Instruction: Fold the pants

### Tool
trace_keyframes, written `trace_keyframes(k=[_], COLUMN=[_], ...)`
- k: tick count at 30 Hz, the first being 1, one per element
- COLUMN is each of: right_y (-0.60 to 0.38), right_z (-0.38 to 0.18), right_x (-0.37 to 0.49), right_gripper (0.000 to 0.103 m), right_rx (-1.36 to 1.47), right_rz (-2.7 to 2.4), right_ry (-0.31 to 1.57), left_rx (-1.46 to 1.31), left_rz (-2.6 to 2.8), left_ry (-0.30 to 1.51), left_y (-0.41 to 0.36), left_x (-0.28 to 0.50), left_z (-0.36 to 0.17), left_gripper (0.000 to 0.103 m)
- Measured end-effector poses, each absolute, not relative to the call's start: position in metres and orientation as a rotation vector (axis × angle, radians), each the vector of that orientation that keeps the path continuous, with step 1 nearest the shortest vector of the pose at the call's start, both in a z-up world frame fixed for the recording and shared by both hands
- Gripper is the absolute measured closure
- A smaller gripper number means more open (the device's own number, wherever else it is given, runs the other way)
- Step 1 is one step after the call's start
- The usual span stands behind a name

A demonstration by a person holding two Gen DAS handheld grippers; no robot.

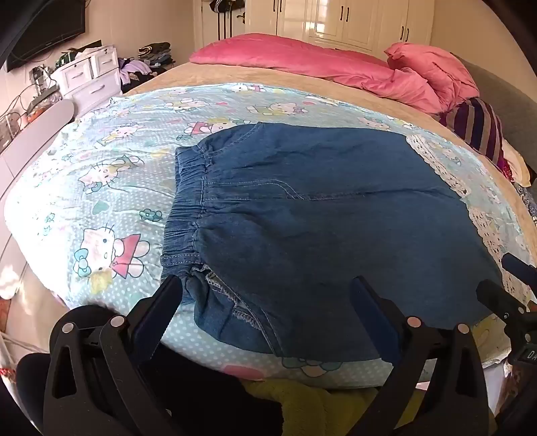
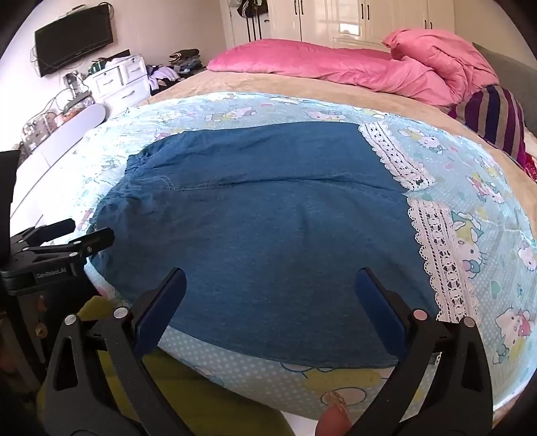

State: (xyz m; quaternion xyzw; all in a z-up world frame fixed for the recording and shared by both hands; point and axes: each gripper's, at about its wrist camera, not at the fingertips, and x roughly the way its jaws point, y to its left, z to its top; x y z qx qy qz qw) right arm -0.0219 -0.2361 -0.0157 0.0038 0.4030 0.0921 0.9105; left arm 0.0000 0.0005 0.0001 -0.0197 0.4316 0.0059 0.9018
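Note:
Blue denim pants (image 1: 302, 214) with an elastic waistband (image 1: 186, 201) on the left and white lace hems (image 2: 433, 241) on the right lie flat on a light-blue cartoon-print sheet (image 1: 110, 187). They also show in the right wrist view (image 2: 261, 214). My left gripper (image 1: 265, 295) is open, hovering over the near edge by the waistband corner. My right gripper (image 2: 270, 285) is open over the near edge of the legs. The right gripper's tip shows at the right edge of the left wrist view (image 1: 500, 298). The left gripper shows at the left of the right wrist view (image 2: 67, 244).
A pink duvet (image 1: 335, 67) and a striped cushion (image 1: 476, 127) lie at the far side of the bed. A white drawer unit (image 1: 90, 73) and a wall TV (image 2: 74, 37) stand at the left. Wardrobes (image 1: 335, 20) line the back wall.

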Motion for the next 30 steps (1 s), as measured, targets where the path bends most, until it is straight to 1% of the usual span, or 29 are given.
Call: trace_keyframes(k=[6, 30], right_y=[-0.215, -0.225], right_z=[-0.003, -0.007], right_x=[-0.02, -0.023], right_gripper=[0.008, 0.008], right_rx=[-0.003, -0.003], right_rz=[0.185, 0.193], right_ry=[0.831, 0.818], left_rx=[-0.036, -0.032], left_rz=[0.011, 0.011], left_ry=[0.893, 0.889], left_y=[0.0, -0.004], left_x=[0.0, -0.005], left_z=[-0.001, 0.004], left_gripper=[0.004, 0.004])
